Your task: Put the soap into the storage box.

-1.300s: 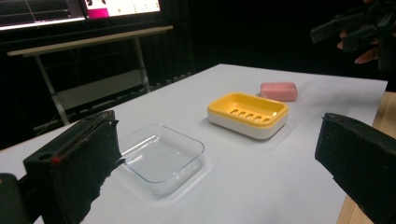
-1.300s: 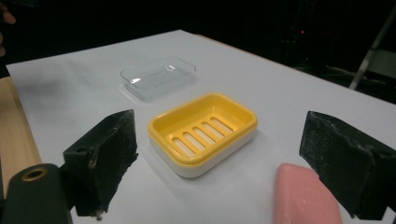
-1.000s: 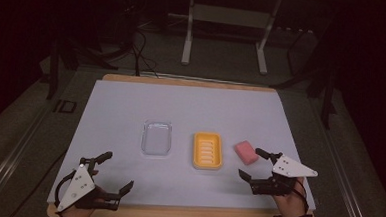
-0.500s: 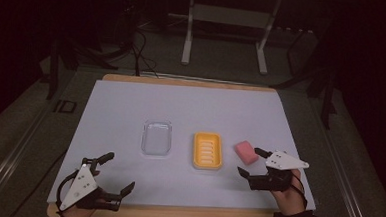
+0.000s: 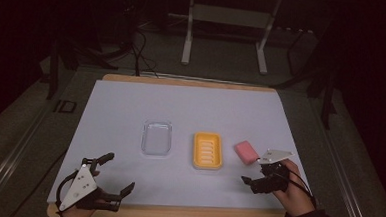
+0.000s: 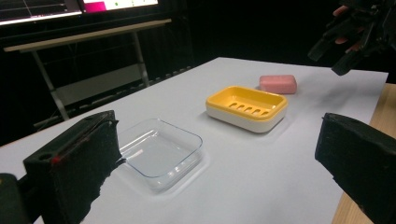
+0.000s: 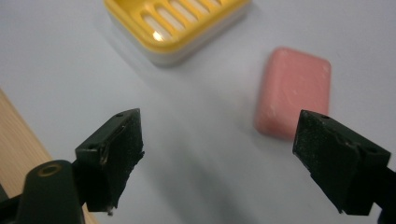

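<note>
A pink soap bar (image 5: pixel 247 152) lies flat on the white table (image 5: pixel 191 106), just right of a yellow slotted soap dish (image 5: pixel 208 150). A clear plastic tray (image 5: pixel 157 137) sits left of the dish. My right gripper (image 5: pixel 253 171) is open, low over the table just in front of the soap. In the right gripper view the soap bar (image 7: pixel 294 91) lies ahead, toward the right jaw, with the dish (image 7: pixel 177 23) beyond; that gripper (image 7: pixel 233 154) holds nothing. My left gripper (image 5: pixel 120 171) is open and empty near the front left edge; its own view (image 6: pixel 217 161) faces the tray (image 6: pixel 161 151), dish (image 6: pixel 246 107) and soap (image 6: pixel 278 83).
The wooden table edge (image 5: pixel 175 215) runs along the front, close under both hands. A metal stand (image 5: pixel 225 20) and cables stand on the dark floor beyond the far edge. The other hand's gripper (image 6: pixel 355 32) shows at the top right of the left gripper view.
My right gripper has shifted left and turned toward the soap bar, staying open. The left gripper has barely moved.
</note>
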The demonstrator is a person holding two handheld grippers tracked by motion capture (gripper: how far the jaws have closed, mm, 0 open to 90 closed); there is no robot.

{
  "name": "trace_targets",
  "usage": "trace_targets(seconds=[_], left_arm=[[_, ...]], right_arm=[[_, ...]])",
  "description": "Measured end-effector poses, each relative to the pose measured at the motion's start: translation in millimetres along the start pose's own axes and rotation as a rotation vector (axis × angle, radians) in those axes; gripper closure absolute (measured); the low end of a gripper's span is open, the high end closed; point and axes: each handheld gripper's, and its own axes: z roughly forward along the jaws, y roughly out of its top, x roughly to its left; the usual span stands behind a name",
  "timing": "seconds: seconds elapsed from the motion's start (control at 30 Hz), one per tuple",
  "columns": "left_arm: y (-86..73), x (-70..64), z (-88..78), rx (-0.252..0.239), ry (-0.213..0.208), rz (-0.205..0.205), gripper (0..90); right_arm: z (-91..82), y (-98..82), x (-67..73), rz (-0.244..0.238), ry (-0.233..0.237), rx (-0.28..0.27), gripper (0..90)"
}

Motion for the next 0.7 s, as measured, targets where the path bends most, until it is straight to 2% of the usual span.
trace_targets(seconds=[0.03,0.17,0.2,0.23,0.3,0.37,0.4,0.43,0.47,0.5,0.53,0.57,0.6,0.7], left_arm=[[0.0,0.0,0.0,0.000,0.000,0.000,0.6],[0.0,-0.3,0.2,0.000,0.000,0.001,0.6],[0.0,-0.4,0.3,0.002,-0.001,0.002,0.6],[0.0,-0.5,0.4,0.003,-0.001,0.003,0.6],[0.0,-0.5,0.4,0.002,-0.002,0.003,0.6],[0.0,-0.5,0.3,0.000,-0.002,0.002,0.6],[0.0,-0.5,0.3,0.000,-0.002,0.002,0.6],[0.1,-0.5,0.3,0.000,-0.003,0.002,0.6],[0.1,-0.5,0.3,0.000,-0.003,0.002,0.6],[0.0,-0.6,0.4,0.001,-0.003,0.002,0.6],[0.1,-0.9,0.5,0.003,-0.004,0.004,0.6],[0.1,-0.9,0.5,0.003,-0.004,0.004,0.6],[0.1,-1.0,0.6,0.003,-0.006,0.004,0.6],[0.1,-1.4,0.9,0.004,-0.007,0.006,0.6]], right_arm=[[0.0,0.0,0.0,0.000,0.000,0.000,16.0],[-0.8,0.6,-1.9,0.002,-0.028,0.072,16.0],[-0.8,0.6,-1.9,0.002,-0.028,0.072,16.0],[-0.9,0.9,-3.7,0.014,-0.013,0.102,16.0],[-1.1,1.2,-4.3,0.013,-0.013,0.117,16.1],[-1.8,2.4,-6.5,0.023,-0.002,0.167,17.4],[-1.8,2.4,-6.5,0.023,-0.002,0.167,17.4],[-2.0,3.3,-7.5,0.045,0.021,0.206,17.4],[-2.0,3.3,-7.5,0.045,0.021,0.206,17.4],[-1.8,4.2,-8.0,0.074,0.030,0.253,17.4],[-1.6,4.6,-8.5,0.093,0.034,0.277,17.4],[-1.6,4.6,-8.5,0.093,0.034,0.277,17.4],[-0.2,5.3,-10.1,0.141,0.060,0.335,17.4],[1.6,6.3,-12.5,0.154,0.054,0.385,17.3]])
